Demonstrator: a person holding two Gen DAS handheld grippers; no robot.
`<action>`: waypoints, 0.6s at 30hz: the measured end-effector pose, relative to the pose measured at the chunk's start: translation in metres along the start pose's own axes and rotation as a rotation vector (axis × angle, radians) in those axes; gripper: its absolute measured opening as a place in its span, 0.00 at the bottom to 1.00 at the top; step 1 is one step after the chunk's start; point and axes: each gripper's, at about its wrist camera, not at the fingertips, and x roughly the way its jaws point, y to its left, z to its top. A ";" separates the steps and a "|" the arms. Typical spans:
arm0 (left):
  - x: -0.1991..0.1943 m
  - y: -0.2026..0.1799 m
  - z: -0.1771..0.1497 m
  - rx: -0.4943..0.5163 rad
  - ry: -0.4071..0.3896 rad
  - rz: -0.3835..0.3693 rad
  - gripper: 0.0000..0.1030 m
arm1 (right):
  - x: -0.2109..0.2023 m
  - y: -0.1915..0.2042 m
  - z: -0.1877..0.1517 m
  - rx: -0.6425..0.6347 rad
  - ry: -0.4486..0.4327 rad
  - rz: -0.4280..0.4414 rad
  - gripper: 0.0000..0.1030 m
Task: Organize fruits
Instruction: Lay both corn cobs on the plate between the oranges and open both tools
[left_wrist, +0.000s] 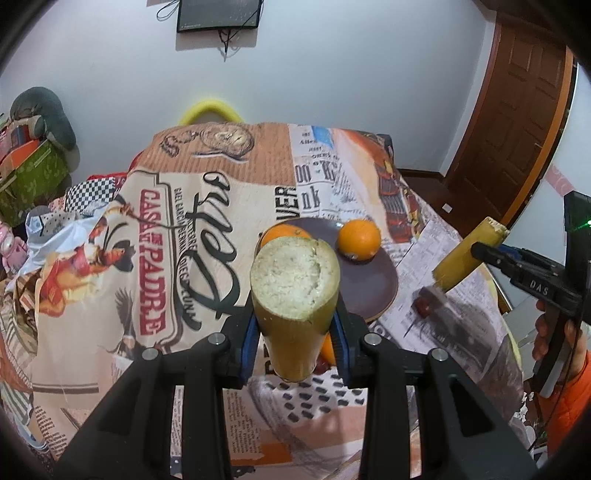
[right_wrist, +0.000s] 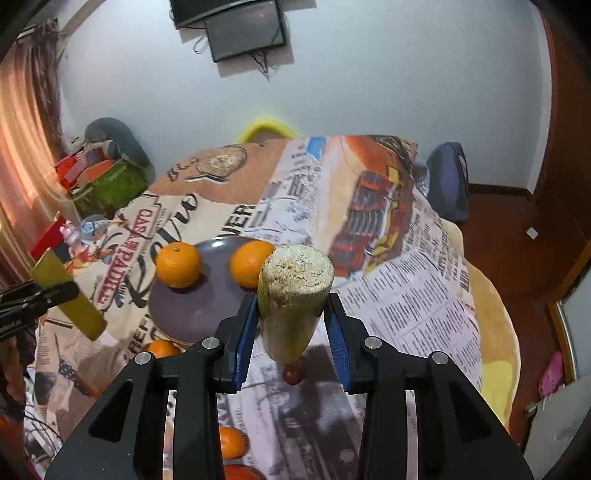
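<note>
Since the oranges were grouped on the purple plate (right_wrist: 192, 314) near the middle of the tabletop (right_wrist: 424, 295), I had each set of jaws clamped on a sugarcane piece, left gripper (left_wrist: 295, 328) and right gripper (right_wrist: 291, 328), both held clear above it. One orange (right_wrist: 178, 264) sat at the plate's far rim; a few lay loose nearer my edge.

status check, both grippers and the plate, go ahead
Left gripper shut on yellow-green stalk piece. Right gripper likewise on second piece. Purple plate holds two oranges. Path clear.
</note>
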 end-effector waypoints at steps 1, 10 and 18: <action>0.001 -0.002 0.002 0.002 -0.001 -0.002 0.34 | 0.001 0.003 0.000 -0.004 -0.001 0.005 0.33; 0.029 -0.019 0.016 0.046 0.026 -0.026 0.34 | 0.024 0.027 0.006 -0.053 0.017 0.042 0.33; 0.062 -0.026 0.021 0.066 0.064 -0.050 0.34 | 0.050 0.039 0.007 -0.095 0.070 0.079 0.33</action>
